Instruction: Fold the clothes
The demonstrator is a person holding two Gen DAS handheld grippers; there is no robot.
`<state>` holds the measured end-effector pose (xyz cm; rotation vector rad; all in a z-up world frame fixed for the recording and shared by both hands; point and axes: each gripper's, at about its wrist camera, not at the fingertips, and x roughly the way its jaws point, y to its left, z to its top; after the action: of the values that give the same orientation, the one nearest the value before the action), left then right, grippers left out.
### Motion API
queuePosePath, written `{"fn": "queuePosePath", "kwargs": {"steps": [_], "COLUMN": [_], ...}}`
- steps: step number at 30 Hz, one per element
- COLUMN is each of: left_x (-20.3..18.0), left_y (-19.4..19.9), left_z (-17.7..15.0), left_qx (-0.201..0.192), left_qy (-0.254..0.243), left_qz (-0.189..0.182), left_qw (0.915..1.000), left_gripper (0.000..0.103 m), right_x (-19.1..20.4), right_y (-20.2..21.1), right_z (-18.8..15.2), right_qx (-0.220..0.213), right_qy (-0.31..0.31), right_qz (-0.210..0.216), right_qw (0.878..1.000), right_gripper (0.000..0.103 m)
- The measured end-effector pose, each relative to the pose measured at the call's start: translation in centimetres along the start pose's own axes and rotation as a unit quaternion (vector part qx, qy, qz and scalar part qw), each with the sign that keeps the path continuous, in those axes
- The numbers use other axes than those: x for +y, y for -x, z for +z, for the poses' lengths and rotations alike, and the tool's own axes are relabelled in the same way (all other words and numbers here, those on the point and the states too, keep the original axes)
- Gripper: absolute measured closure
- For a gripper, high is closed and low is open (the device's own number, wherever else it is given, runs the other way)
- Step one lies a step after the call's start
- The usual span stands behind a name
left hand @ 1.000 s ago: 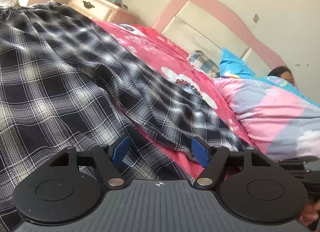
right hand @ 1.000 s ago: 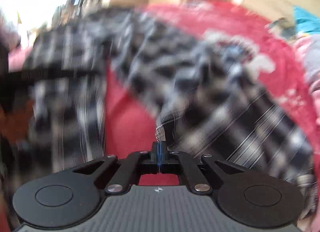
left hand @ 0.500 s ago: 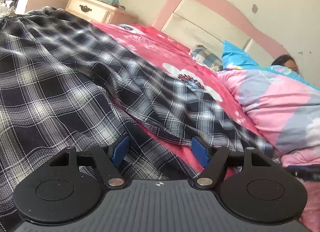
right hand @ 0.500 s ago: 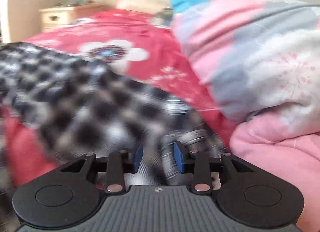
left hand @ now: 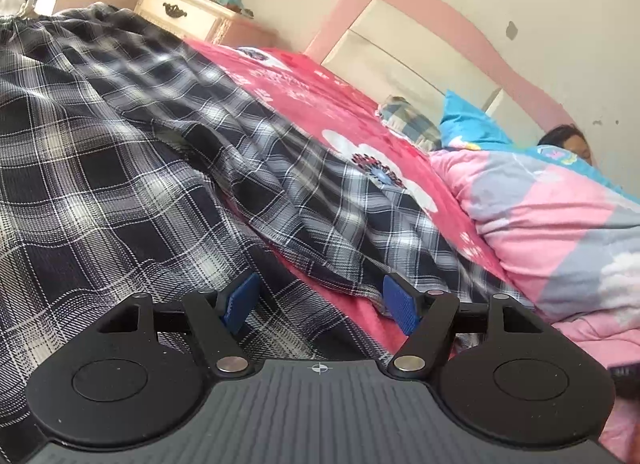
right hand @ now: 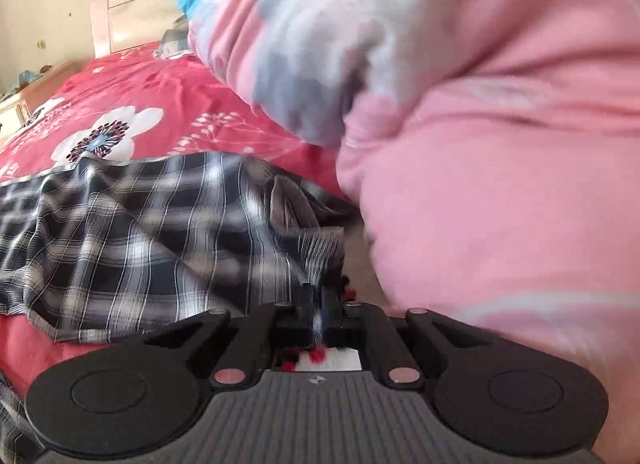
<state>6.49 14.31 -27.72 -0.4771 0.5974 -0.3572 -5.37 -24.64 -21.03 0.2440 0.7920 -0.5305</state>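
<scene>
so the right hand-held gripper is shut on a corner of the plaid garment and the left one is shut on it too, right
Not quite. The right hand-held gripper is indeed shut on a corner of the plaid garment, having just closed. The left hand-held gripper is open, though: the left wrist view shows its blue pads wide apart, pressing on nothing.

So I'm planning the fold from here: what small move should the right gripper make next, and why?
Probably lift the pinched hem and carry it back over the plaid garment. The right gripper has its jaws shut on that hem beside the pink quilt, while the left gripper sits open over the cloth, holding nothing.
</scene>
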Motion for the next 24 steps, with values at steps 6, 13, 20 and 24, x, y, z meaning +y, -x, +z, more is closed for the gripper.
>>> {"fn": "queuePosePath", "kwargs": {"steps": [6, 13, 20, 24], "left_x": [-3.4, -14.6, -21.7, -24.0], "left_y": [0.6, -3.9, -10.0, -12.8], "left_z": [0.8, -1.6, -3.8, -4.8], "left_qx": [0.030, 0.180, 0.264, 0.310], "left_qy": [0.016, -0.023, -0.116, -0.125], "left_qz": [-0.111, -0.278, -0.256, -0.228], "left_qw": [0.9932, 0.9431, 0.9228, 0.9145], "left_gripper": [0.034, 0.034, 0.034, 0.036], "right_x": [1.5, 5.6, 2.1, -1.1], "right_y": [0.3, 0.2, 2.3, 4.8], "right_z": [-1.5, -6.5, -4.5, -3.7], "right_qx": [0.002, -0.020, -0.015, -0.022], "right_qy": [0.110, 0.321, 0.215, 0.150], "right_qz": [0.066, 0.085, 0.093, 0.093], "right_qw": [0.992, 0.943, 0.972, 0.984], "right_gripper": [0.102, 0.102, 0.100, 0.094]}}
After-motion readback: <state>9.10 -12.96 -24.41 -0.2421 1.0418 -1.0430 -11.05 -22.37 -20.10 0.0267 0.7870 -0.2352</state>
